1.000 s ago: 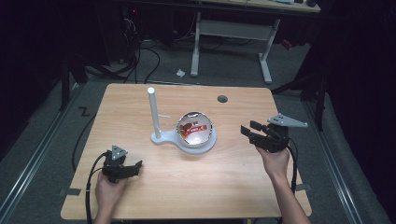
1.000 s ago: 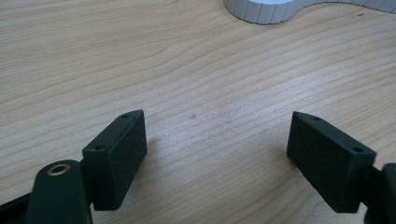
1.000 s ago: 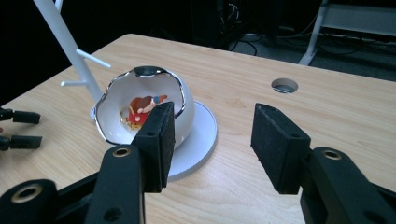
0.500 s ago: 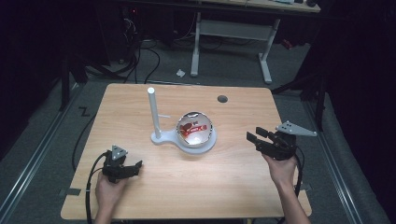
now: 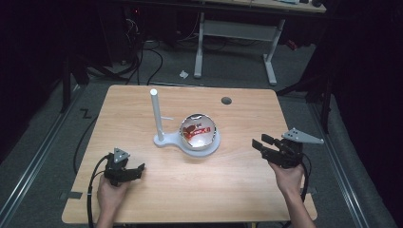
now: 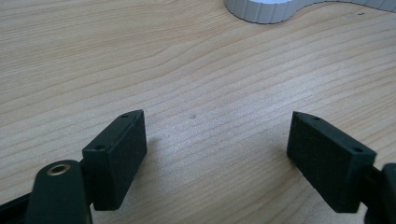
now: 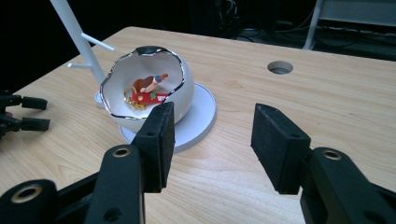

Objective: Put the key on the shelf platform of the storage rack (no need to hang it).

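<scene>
On the wooden tabletop (image 5: 237,190), the left claw (image 5: 135,171) near the front-left corner and the right claw (image 5: 260,145) by the right edge both gape empty, the right gripper view revealing small figurines (image 7: 147,91) inside the central eggshell-shaped white bowl (image 5: 198,133) beside its pegged post (image 5: 156,114).

Dark room; grey floor (image 5: 43,142), white-legged desk (image 5: 237,28) behind.

table (image 5: 142,118) evenly lit — dark surroundings; close jaws soft, slightly blurred.
</scene>
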`<state>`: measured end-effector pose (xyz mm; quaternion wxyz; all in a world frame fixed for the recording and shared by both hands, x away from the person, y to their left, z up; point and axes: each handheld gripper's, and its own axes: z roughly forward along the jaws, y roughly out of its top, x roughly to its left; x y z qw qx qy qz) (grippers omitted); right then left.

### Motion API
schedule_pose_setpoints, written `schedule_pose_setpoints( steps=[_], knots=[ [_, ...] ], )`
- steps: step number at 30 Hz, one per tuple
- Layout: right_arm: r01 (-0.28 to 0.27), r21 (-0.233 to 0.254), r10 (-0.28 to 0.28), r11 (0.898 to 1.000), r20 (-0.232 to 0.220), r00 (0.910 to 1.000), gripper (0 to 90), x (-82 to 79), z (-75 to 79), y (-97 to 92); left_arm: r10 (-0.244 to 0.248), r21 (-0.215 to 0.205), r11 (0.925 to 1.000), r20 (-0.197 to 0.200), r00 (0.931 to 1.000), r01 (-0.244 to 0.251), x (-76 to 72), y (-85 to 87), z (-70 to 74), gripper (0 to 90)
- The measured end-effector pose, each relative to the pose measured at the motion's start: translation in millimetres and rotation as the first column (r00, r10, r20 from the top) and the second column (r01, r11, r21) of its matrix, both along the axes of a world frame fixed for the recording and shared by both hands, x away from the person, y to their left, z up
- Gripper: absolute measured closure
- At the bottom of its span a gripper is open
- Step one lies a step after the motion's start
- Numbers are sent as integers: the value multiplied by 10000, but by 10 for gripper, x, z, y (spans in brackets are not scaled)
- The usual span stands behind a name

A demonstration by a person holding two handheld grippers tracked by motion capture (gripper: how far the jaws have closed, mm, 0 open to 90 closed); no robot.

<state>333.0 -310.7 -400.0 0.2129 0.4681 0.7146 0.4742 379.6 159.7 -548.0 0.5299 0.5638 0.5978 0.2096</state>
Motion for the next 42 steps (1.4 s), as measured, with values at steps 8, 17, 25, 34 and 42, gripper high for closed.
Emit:
schedule_pose_setpoints(
  steps=[8,17,25,34,42],
  knots=[
    [68,97,-66,9999,-156,9999,499,-64,-115,-12,-1,13,10000,4,10000,1,-1,0,-1,204],
    [139,301,-125,9994,-449,9989,499,-102,-254,-32,3,5,10000,5,10000,-3,-1,0,-1,204],
    [174,562,-150,9983,-424,9990,499,-134,-345,-30,0,11,10000,5,10000,0,-2,-1,-1,204],
    [269,651,-233,9975,-552,9982,499,-141,-437,-12,-9,-5,10000,0,10000,9,-4,-1,0,203],
    [136,608,-95,9981,-671,9977,499,-87,-528,82,-11,-14,10000,6,10000,11,-5,-3,0,202]
  ],
)
